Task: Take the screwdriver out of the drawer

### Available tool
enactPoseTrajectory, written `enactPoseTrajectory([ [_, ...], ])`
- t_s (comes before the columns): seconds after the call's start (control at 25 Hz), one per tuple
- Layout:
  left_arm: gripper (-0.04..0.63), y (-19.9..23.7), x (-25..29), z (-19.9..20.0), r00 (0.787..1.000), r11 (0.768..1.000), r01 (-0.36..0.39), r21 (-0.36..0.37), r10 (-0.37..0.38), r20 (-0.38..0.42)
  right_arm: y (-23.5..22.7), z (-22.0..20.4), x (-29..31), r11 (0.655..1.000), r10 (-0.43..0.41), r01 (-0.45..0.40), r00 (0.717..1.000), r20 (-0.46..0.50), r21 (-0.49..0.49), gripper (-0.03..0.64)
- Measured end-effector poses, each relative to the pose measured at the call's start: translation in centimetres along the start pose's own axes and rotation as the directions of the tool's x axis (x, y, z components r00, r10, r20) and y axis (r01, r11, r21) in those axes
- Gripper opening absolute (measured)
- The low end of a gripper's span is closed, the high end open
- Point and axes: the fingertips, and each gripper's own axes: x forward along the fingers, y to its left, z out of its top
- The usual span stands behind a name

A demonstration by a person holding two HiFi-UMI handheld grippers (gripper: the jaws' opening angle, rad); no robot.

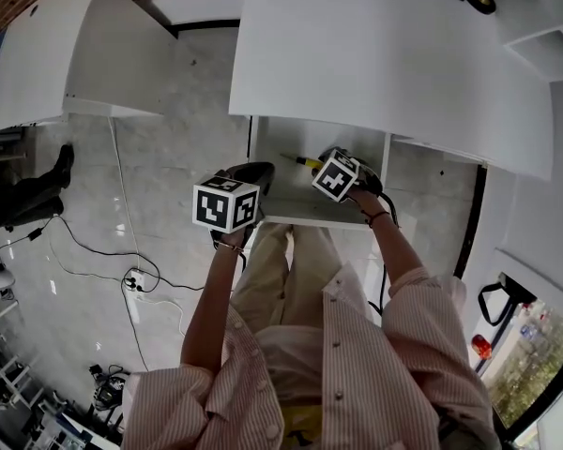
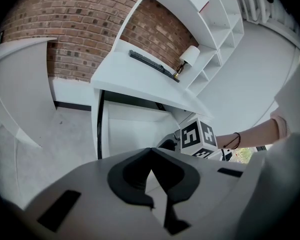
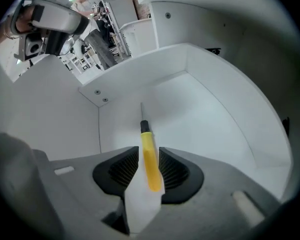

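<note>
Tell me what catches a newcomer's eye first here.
The yellow-handled screwdriver stands out most, clamped in the right gripper above the floor of the open white drawer. In the head view, the left gripper hangs by the drawer's left edge, shut and empty.

Right gripper (image 3: 149, 155): jaws closed in on the screwdriver (image 3: 151, 170), ribbed black pads (image 3: 121, 170) tight against the yellow handle on both sides. Handle runs straight out along the jaw line; black collar, then thin metal shaft pointing toward the far corner of the drawer (image 3: 65, 121). Drawer interior white, floor bare around the tool. Two screws (image 3: 101, 96) at the top of that corner. Left gripper (image 3: 52, 16) visible beyond the drawer wall, upper left.
</note>
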Motion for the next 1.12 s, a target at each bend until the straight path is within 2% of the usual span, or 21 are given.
enactPoseTrajectory([
  [0.2, -0.002, 0.2, 0.0, 0.0, 1.000, 1.000, 0.006, -0.006, -0.006, 0.005, 0.2, -0.3, 1.4, 1.000, -0.008, 0.008, 0.999, -0.039, -0.018, 0.110],
  [0.6, -0.002, 0.1, -0.4, 0.7, 0.999, 1.000, 0.012, -0.004, -0.012, 0.036, -0.4, -1.1, 2.2, 0.996, -0.082, 0.078, 0.992, -0.094, -0.040, 0.088],
  [1.12, -0.002, -0.4, -1.7, 0.7, 0.996, 1.000, 0.030, 0.008, -0.031, 0.081, 0.6, 0.5, -1.6, 0.996, -0.085, 0.085, 0.996, -0.004, -0.037, 0.081],
])
